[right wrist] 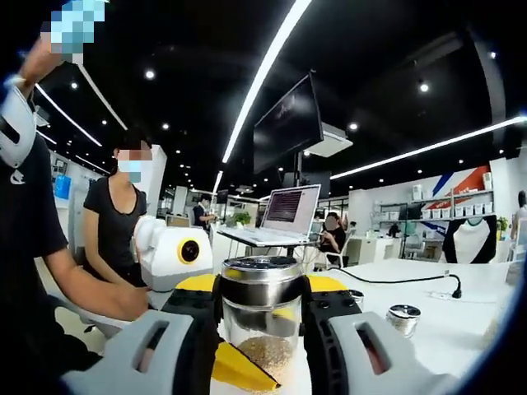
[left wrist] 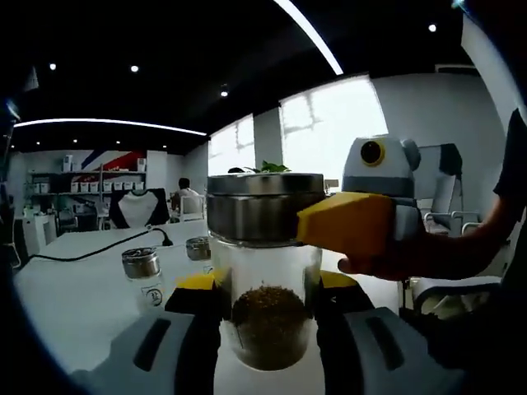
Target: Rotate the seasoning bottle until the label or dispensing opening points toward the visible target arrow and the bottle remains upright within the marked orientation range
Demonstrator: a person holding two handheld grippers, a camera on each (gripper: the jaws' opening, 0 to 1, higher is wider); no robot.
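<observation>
Between both sets of jaws stands the seasoning bottle (left wrist: 265, 271), upright on the white worktop (left wrist: 82, 280). Left gripper (left wrist: 265, 309) clamps its glass body low down; right gripper (right wrist: 262, 309) is closed on the steel lid (right wrist: 260, 282), its yellow fingertip (left wrist: 346, 222) pressed against the lid's side in the left gripper view. No target arrow or label is visible, so I cannot judge how much turning remains; the rotation looks under way, not finished.

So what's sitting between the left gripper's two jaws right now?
The seasoning bottle: in the left gripper view, its glass body stands between the jaws, while the right gripper clamps its metal lid.
</observation>
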